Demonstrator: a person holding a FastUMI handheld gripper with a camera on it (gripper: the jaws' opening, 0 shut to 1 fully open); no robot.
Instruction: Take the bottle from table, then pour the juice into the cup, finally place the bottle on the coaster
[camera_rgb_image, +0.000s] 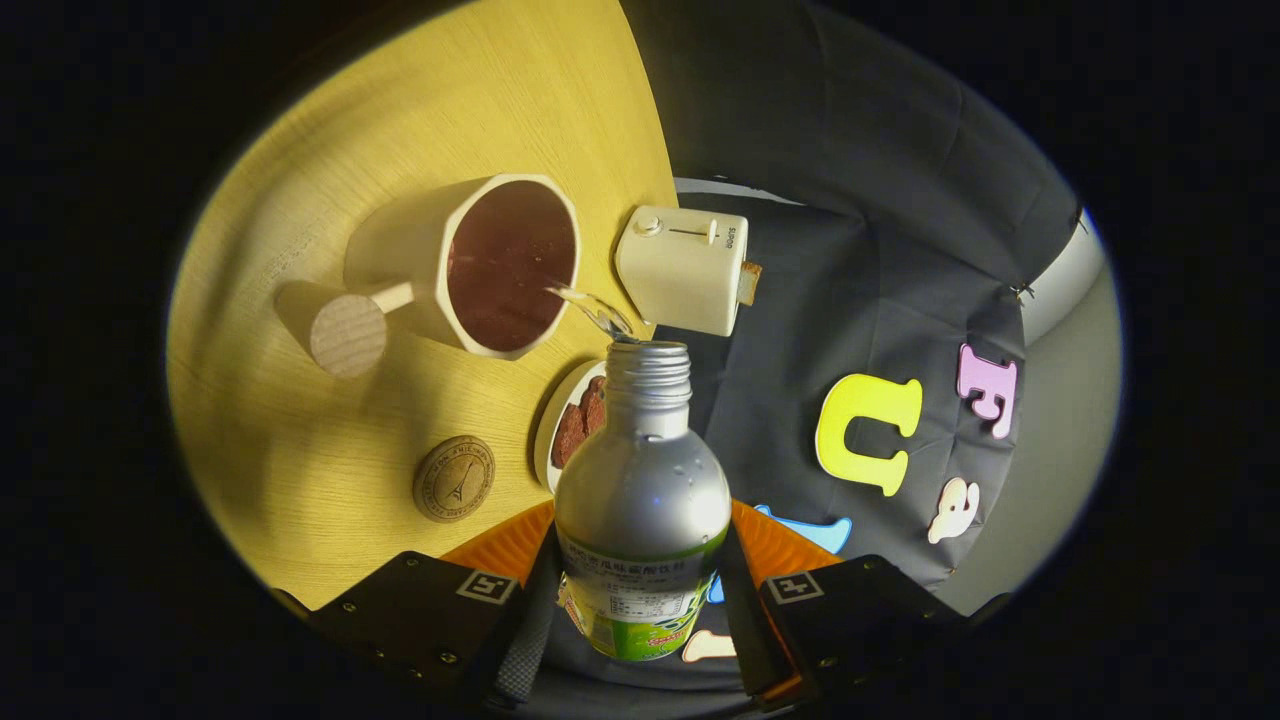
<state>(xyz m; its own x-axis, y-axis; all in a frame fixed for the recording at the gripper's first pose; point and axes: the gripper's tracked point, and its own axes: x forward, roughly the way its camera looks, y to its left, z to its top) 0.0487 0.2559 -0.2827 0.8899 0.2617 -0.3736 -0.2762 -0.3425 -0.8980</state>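
The wooden table (330, 480) is seen tilted in the gripper view, its pale grain taking up the ground beyond and to one side of the fingers, with the dark cloth wall of the booth beside it. The bottle (642, 500) is held between the two fingers of the gripper (640, 610), both of which are pressed against its labelled lower body, so the tongs are closed on it. The bottle is silver, its cap is off, and its threaded neck is pointed ahead of the fingers toward the cup (480, 265). A thin stream of juice (590, 305) is seen passing from the bottle's mouth over the cup's rim, and dark red liquid is already lying in the cup. The cup is pale and faceted, with a wooden handle ending in a round knob on the side away from the bottle. A small cream toaster (685, 268) is stood just beside the cup at the table's edge, with a slice of toast showing at its slot; it lies near the pouring line but is not touched by the stream. A white plate (548, 425) carrying dark pieces of food is partly hidden behind the bottle's shoulder. The round cork coaster (454, 478) is bare, near the plate and apart from the cup.
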